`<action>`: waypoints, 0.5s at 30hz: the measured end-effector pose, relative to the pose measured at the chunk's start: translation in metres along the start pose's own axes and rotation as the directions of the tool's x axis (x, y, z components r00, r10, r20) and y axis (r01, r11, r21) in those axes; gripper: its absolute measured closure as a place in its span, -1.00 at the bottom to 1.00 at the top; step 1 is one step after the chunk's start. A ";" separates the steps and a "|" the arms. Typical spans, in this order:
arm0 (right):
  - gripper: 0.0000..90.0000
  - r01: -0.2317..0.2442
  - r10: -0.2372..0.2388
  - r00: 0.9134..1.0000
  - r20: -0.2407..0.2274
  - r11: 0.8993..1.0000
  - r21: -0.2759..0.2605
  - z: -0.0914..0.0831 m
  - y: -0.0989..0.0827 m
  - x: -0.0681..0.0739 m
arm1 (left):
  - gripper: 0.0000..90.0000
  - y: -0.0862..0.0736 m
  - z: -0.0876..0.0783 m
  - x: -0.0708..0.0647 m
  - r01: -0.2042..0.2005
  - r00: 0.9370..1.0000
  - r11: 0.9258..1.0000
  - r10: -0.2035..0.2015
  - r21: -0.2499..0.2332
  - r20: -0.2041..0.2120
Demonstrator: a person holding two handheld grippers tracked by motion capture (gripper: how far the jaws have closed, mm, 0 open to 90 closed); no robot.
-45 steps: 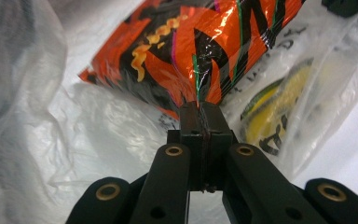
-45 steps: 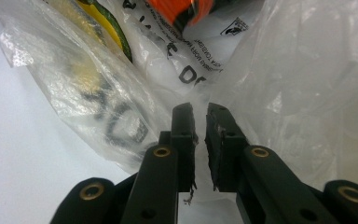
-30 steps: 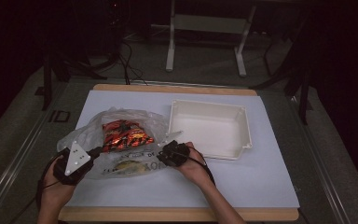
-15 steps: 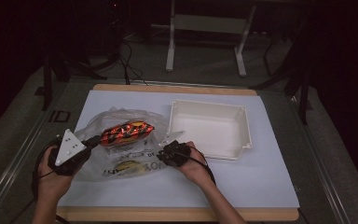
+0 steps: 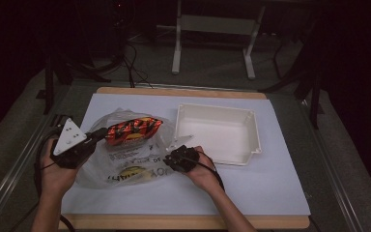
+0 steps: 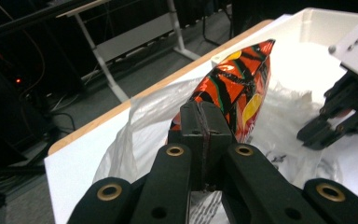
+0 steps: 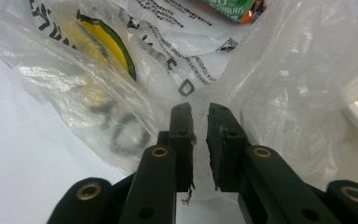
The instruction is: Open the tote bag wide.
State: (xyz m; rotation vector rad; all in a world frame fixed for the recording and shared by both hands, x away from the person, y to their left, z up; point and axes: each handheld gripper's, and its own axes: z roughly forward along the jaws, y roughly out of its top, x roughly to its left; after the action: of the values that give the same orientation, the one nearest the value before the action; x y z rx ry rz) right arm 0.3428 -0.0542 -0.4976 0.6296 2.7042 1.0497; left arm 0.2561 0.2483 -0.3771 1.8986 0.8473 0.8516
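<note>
**A:** Where is the snack packet (image 5: pixel 135 131) right now?

**B:** Your left gripper (image 5: pixel 104 137) has it. In the left gripper view the jaws are clamped hard together on the packet's near end. The rest of it sticks straight out past the tips, above the plastic bag (image 5: pixel 125 164).

**A:** And my right gripper (image 5: pixel 168 160)?

**B:** It sits low at the bag's right-hand edge. In the right gripper view its jaws stand almost together, with a thin slit between them and the film bunched around them. I cannot tell whether you have actually pinched the film.

**A:** Which way does the packet have to go?

**B:** My guess is towards the white tray (image 5: pixel 212 107). In the high view the packet's long axis runs left to right, and its free end already points at the tray's near-left corner. The tray lies just beyond that end, to the right of your left fingers. Carrying it on along its own length should bring it over the rim.

**A:** Isn't my right hand closer to the tray?

**B:** It is, since it rests just beside the tray's front wall. But it looks busy steadying the bag, so the left hand would do the carrying.

**A:** What's the count?

**B:** One snack packet, one plastic bag, one tray and two grippers. All of it sits on one white sheet (image 5: pixel 270 193).
</note>
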 end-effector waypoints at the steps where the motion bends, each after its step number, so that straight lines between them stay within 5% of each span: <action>1: 0.79 0.000 0.000 1.000 0.001 1.000 0.002 0.000 0.000 0.000 | 1.00 0.002 0.000 0.001 0.001 1.000 1.000 -0.001 -0.002 0.002; 15: 0.78 0.022 -0.021 1.000 0.022 0.998 -0.062 -0.008 0.016 0.000 | 1.00 -0.003 0.001 0.003 0.019 1.000 1.000 -0.019 0.001 -0.003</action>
State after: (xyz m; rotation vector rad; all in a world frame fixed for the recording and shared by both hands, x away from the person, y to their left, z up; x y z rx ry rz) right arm 0.3450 -0.0487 -0.4807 0.5965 2.6427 1.1109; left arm 0.2578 0.2515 -0.3795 1.8883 0.8664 0.8429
